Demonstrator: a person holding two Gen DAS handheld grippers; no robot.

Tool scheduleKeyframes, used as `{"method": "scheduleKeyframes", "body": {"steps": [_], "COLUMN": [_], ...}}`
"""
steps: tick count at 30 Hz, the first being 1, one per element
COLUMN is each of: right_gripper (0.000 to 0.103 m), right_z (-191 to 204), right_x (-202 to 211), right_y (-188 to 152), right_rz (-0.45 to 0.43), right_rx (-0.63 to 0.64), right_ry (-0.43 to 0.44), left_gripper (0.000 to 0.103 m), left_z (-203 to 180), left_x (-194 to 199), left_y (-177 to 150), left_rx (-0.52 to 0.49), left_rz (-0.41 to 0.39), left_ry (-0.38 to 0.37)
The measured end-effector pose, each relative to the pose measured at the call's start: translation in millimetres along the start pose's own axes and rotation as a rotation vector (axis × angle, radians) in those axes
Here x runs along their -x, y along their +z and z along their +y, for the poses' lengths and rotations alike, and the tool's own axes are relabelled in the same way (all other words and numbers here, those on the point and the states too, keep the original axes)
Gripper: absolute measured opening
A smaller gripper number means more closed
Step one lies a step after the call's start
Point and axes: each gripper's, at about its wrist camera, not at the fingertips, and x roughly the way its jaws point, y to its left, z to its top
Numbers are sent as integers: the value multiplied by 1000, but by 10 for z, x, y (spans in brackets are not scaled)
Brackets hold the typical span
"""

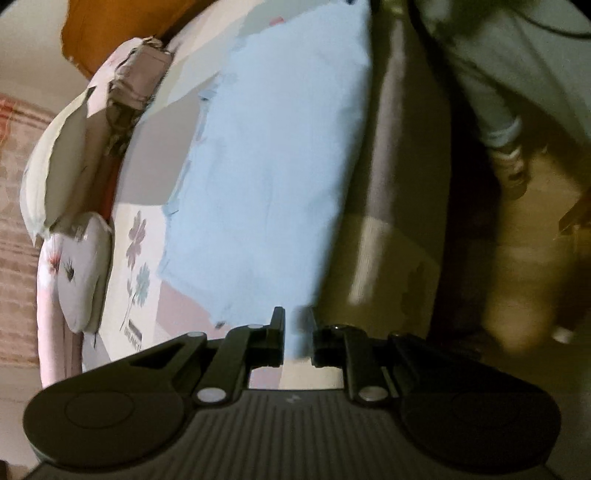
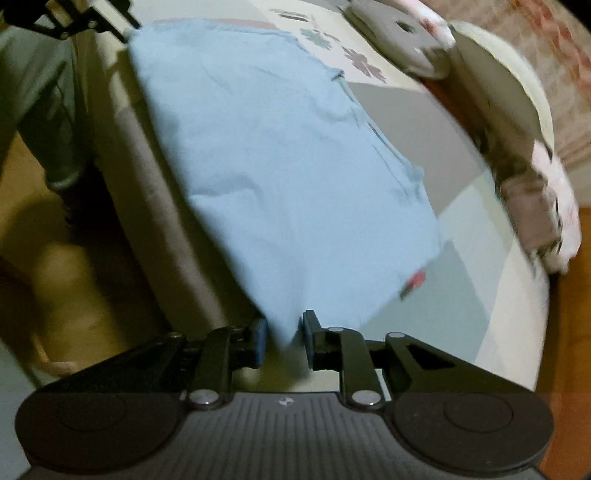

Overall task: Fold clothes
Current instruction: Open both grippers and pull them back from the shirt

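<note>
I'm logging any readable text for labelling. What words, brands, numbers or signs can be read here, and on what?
Dark printed line on the bedsheet, under the flower stems: too blurred to read.
Small light emblem on the left gripper body: a mark, no letters.
Same emblem on the right gripper body: no letters.
Red tag at the light blue garment edge: too blurred to read.

Left wrist cam: mounted behind left claw point(image 1: 298, 334), facing forward along the fingers, close over one corner of the light blue garment point(image 1: 266, 166); bed point(image 1: 184, 122) runs off toward 11 o'clock, floor point(image 1: 524, 258) at 3 o'clock. Right wrist cam: same mount behind right claw point(image 2: 282, 338), close at another corner of the garment point(image 2: 280, 177), bed point(image 2: 509, 295) toward 2 o'clock. Shared: garment, bedspread, pillows point(image 1: 85, 273) point(image 2: 399, 40). Left claw point(image 2: 92, 20) visible at 11 o'clock in right view. Both views motion-blurred.
</note>
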Motion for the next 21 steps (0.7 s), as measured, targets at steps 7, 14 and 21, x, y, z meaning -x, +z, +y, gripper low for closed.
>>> {"method": "scheduleKeyframes", "body": {"steps": [7, 14, 21], "right_gripper": [40, 43, 61], "right_z": [-366, -203, -337], "right_x": [297, -137, -281], "right_y": [60, 230, -120], "right_rz": [-152, -198, -191], "right_rx": [-244, -378, -528], "right_ry": [64, 163, 174], "left_gripper": [17, 20, 33], "left_z": [364, 200, 432], "left_x": [67, -507, -508], "left_y": [159, 346, 222], "left_rx": [262, 483, 621], "left_rz": [-116, -149, -129], "left_ry": [-108, -284, -237]}}
